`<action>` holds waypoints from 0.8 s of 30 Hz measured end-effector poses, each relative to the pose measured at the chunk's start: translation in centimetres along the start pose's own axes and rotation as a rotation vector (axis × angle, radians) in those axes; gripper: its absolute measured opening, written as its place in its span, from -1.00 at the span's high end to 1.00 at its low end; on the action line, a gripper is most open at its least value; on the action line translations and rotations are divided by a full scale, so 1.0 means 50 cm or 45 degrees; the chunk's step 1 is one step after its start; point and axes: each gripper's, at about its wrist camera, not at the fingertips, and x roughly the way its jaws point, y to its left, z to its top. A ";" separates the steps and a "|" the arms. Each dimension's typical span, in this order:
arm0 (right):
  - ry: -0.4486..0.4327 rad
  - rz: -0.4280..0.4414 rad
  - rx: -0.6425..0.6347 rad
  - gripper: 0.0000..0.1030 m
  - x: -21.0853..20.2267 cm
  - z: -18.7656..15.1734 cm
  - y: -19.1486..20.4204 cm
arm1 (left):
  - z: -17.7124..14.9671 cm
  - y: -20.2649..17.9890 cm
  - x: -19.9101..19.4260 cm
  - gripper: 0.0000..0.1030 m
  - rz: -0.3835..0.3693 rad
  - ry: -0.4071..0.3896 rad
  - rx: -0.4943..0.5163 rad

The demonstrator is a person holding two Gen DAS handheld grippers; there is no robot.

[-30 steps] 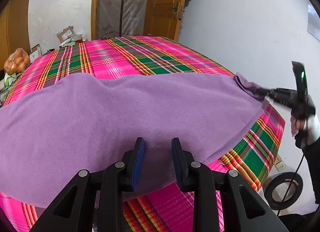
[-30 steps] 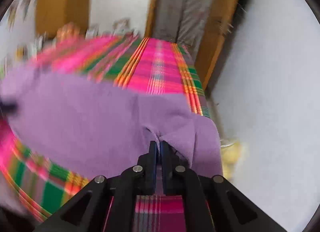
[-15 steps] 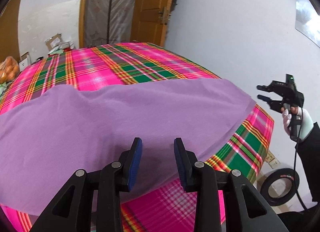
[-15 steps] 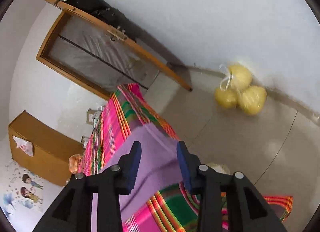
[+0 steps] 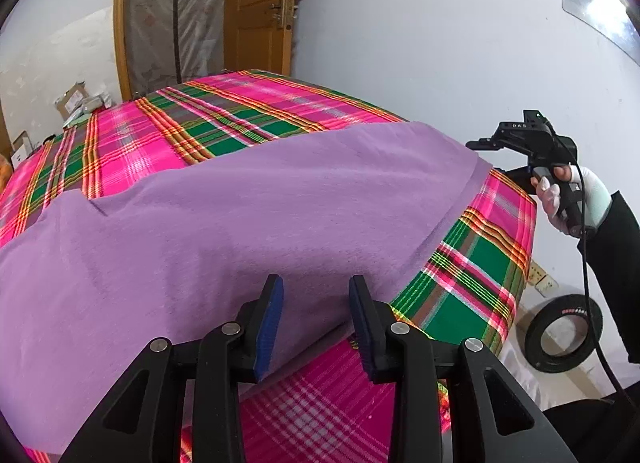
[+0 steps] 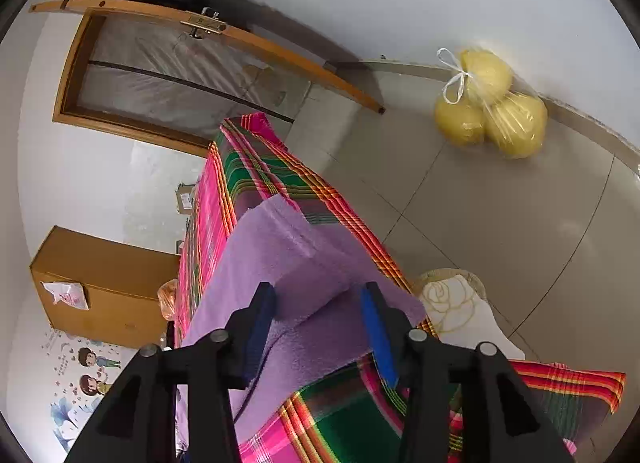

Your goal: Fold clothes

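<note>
Released, the purple cloth (image 5: 248,223) lies flat; right claw (image 6: 320,295) has just opened, left claw (image 5: 316,295) open.

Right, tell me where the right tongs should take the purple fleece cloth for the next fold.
Take the purple fleece cloth at its layered corner nearest the right tongs, where the stacked edges form a step over the plaid-covered bed. Come from the bed's end, level with the surface, so one finger slides under the edge. The tongs, having just been opening, already straddle that corner without pinching it.
</note>
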 end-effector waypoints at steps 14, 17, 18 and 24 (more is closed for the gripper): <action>-0.117 0.079 -0.118 0.94 -0.018 0.011 0.062 | 0.017 -0.035 0.018 0.31 0.018 0.027 0.073; -0.171 0.143 -0.141 0.95 -0.052 0.009 0.086 | 0.019 -0.037 0.016 0.31 0.002 0.017 0.071; -0.193 0.154 -0.155 0.95 -0.067 0.005 0.094 | 0.020 -0.039 0.016 0.31 -0.003 0.017 0.073; -0.224 0.110 -0.117 0.95 -0.101 -0.019 0.052 | 0.020 -0.044 0.023 0.31 -0.026 0.020 0.077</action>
